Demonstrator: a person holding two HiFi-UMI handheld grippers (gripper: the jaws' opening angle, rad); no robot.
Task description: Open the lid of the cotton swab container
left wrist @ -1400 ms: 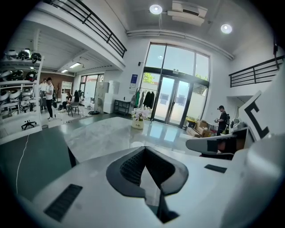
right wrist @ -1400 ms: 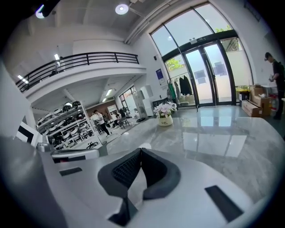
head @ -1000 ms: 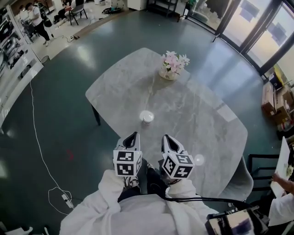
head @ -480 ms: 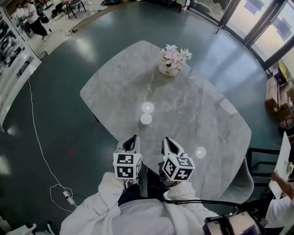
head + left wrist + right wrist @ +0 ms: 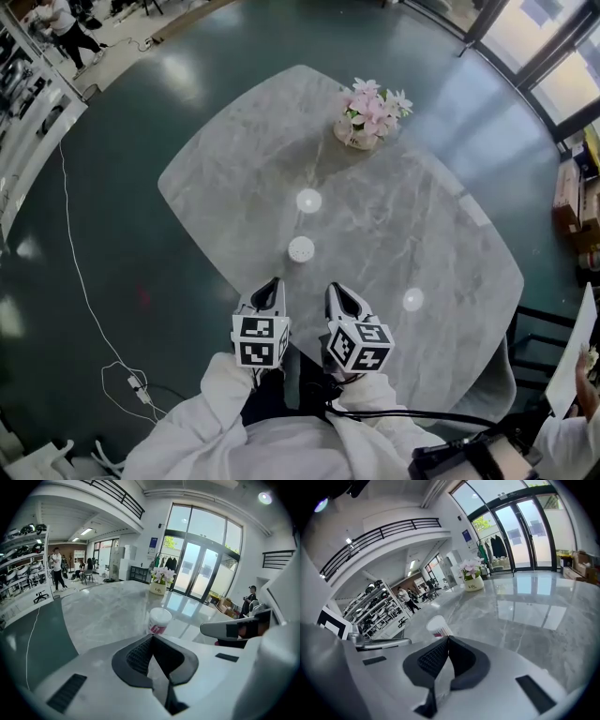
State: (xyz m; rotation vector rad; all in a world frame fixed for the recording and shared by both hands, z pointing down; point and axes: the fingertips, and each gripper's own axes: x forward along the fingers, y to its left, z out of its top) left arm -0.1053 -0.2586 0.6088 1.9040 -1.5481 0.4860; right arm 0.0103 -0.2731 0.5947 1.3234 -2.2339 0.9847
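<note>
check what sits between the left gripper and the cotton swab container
Nothing: in the head view only bare marble table top separates the shut left gripper from the cotton swab container; the left gripper view shows the same.

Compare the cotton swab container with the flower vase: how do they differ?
The cotton swab container stands toward the near edge of the table; the flower vase stands at its far side. The container is lidded and white; the vase holds pink flowers. Both stand upright, untouched.
</note>
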